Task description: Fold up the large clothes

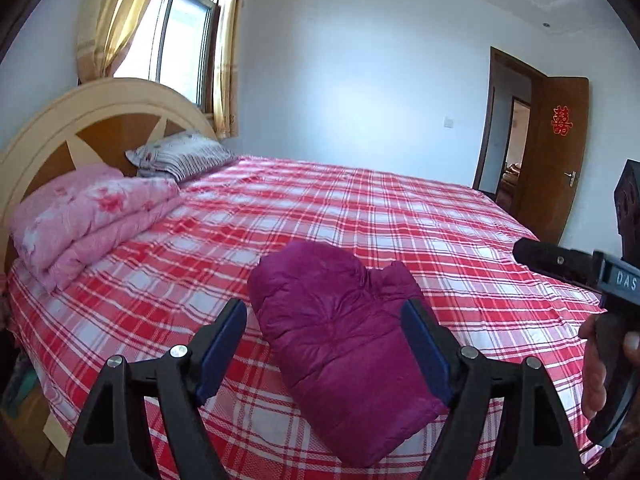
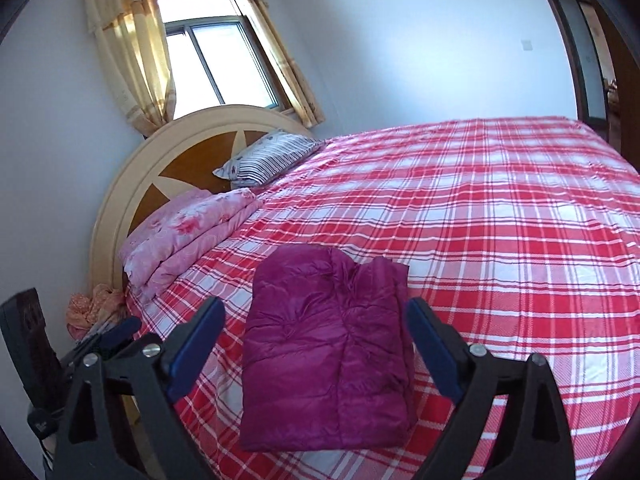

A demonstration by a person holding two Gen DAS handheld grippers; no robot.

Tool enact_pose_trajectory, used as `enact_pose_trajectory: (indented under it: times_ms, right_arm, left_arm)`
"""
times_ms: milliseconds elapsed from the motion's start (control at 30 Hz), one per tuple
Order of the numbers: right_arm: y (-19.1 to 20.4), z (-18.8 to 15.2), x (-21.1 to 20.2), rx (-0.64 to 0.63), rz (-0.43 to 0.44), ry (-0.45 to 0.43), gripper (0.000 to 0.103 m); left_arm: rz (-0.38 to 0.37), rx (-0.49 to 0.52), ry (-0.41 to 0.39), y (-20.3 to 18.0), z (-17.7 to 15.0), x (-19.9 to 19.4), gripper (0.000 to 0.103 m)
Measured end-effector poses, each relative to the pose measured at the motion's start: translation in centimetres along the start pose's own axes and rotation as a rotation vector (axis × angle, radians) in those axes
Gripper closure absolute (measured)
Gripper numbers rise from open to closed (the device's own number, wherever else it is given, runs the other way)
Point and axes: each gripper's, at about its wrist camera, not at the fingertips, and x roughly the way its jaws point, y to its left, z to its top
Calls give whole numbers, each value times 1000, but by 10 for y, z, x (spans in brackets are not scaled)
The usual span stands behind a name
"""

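Folded jacket (image 2: 328, 356): solid magenta-purple. Bed sheet (image 2: 500, 220): red-and-white plaid. Quilt (image 2: 188, 232), at 10 o'clock from the jacket: pink floral. Pillow (image 2: 268, 158): white with dark stripes. Curtains (image 2: 128, 52): yellow. Gripper pads (image 2: 196, 344): blue.

White walls (image 1: 360, 60), sunlit curtained window (image 2: 216, 56), plaid-sheeted bed (image 1: 360, 208), round headboard (image 2: 192, 152), open wooden door (image 1: 560, 152)

The puffy magenta jacket (image 1: 340, 344) (image 2: 332, 348) I am folding lies as a compact, roughly rectangular bundle on the red-and-white plaid bedsheet (image 1: 360, 208) (image 2: 500, 240), near the sheet's closest edge. Its shiny quilted fabric is wrinkled and creased down the middle. The top layer is folded over, and a second layer peeks out along the far right side. It rests flat on the sheet, well apart from the sheet's far edge.
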Motion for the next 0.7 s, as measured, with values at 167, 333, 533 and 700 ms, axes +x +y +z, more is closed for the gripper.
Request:
enact_pose_trajectory:
  times_ms: [167,333,533,700]
  right_arm:
    - [13,-5,-8,-49,-28,-15,6]
    - [17,-9,-13,-53,-38,-22,6]
    - [29,-15,-23,-105,-72,-48,2]
    - [33,-18,-27,-119,-78,-59,1]
  left_arm:
    - [-6,-6,5,2,0,-1,23]
    - [5,2,3,2,0,-1,23]
    - [4,4,4,2,0,-2,22]
    - [9,18,0,-2,0,-4,22]
